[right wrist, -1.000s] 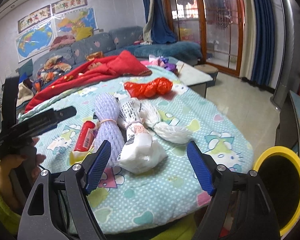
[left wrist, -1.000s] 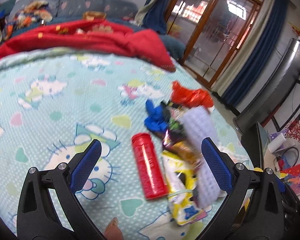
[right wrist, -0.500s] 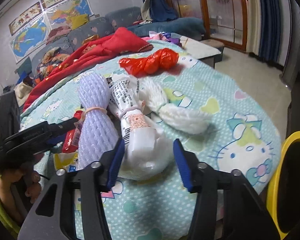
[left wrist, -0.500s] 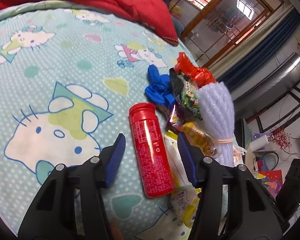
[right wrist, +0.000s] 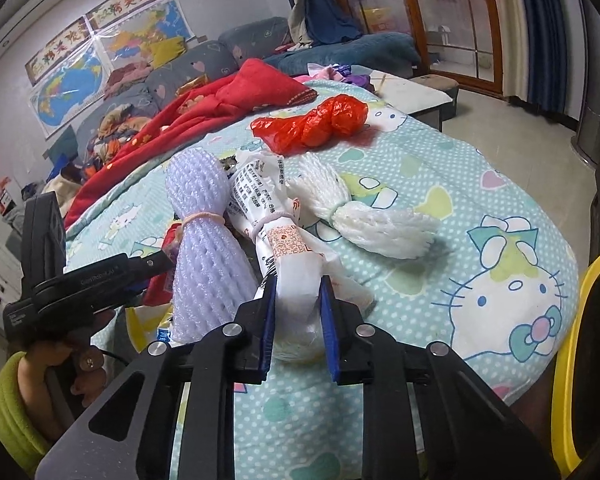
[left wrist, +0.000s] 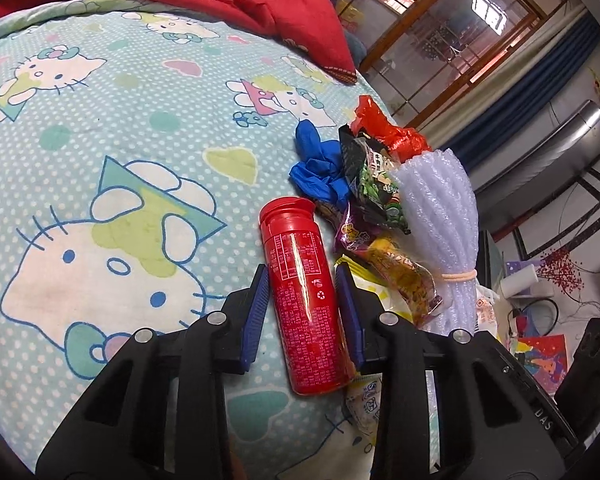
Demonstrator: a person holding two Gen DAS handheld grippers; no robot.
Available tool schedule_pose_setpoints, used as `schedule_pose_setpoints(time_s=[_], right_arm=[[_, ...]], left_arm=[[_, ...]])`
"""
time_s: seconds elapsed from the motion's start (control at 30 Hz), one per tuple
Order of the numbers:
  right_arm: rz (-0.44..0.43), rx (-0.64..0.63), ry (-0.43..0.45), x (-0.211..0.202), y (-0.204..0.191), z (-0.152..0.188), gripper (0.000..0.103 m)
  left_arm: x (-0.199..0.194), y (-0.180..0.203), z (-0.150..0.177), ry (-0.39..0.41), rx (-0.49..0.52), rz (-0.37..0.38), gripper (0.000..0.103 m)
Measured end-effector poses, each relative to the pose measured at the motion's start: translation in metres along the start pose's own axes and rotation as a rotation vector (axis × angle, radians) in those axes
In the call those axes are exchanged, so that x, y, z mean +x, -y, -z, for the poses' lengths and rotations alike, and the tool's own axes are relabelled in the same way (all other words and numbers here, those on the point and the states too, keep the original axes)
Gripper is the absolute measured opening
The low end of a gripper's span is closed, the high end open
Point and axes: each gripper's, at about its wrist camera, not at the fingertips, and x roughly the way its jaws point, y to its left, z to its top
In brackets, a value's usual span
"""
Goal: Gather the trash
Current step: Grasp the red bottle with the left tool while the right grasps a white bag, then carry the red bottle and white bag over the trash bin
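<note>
My left gripper point(left wrist: 302, 300) sits astride the glossy red cylindrical plastic bottle w/ printed label point(left wrist: 300, 304), which lies on its side on the pale-blue cartoon-cat dotted blanket point(left wrist: 112, 152). Bottle's long axis runs nearly straight away from me, cap end far, base end near, so it lines up w/ my fingers, not across them. Blue pads flank the label's mid-section on both sides; jaws closing, bottle betw. them. Pads look right at the bottle's flanks; I judge contact made or all but made.

My right gripper point(right wrist: 298, 320) is likewise closing, on the near bulging end of the white crumpled plastic bag bundle tied w/ a band point(right wrist: 288, 260). Its pads press into the soft plastic both sides, so I read that as a grip. Bundle's long axis also runs away from me, tilting left.

Other trash: lilac foam-net sleeve bundle point(right wrist: 208, 240) touching the white one's left side, white foam net point(right wrist: 364, 212) just right, red crumpled plastic bag point(right wrist: 316, 124) further off, blue glove point(left wrist: 320, 164) and snack wrappers point(left wrist: 376, 208) beyond the bottle cap.

Yellow-rimmed bin point(right wrist: 580, 320) is at the right edge, off the blanket, so right hand is nearer it; prob. the white bundle goes first.
</note>
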Motion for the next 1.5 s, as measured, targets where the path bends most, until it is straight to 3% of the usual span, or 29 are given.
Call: schedule_pose_setpoints(time_s=[0.2,0.5,0.7,1.5], right_arm=[[0.002,0.012,0.046,-0.012,0.0,-0.004,0.018],[-0.001,0.049,0.093,-0.028,0.005,-0.012,0.017],[-0.004,0.058,0.141,-0.041,0.007,-0.021,0.017],[0.071,0.106,0.278,-0.099,0.04,-0.023,0.017]], left_arm=[[-0.017,0.001,-0.004,0.062,-0.002,0.014,0.026],[-0.054,0.02,-0.012,0.191,0.059,0.015,0.026],[-0.068,0.038,-0.013,0.234,0.109,0.037,0.025],[-0.095,0.105,0.009,0.24,0.268,0.198,0.025]])
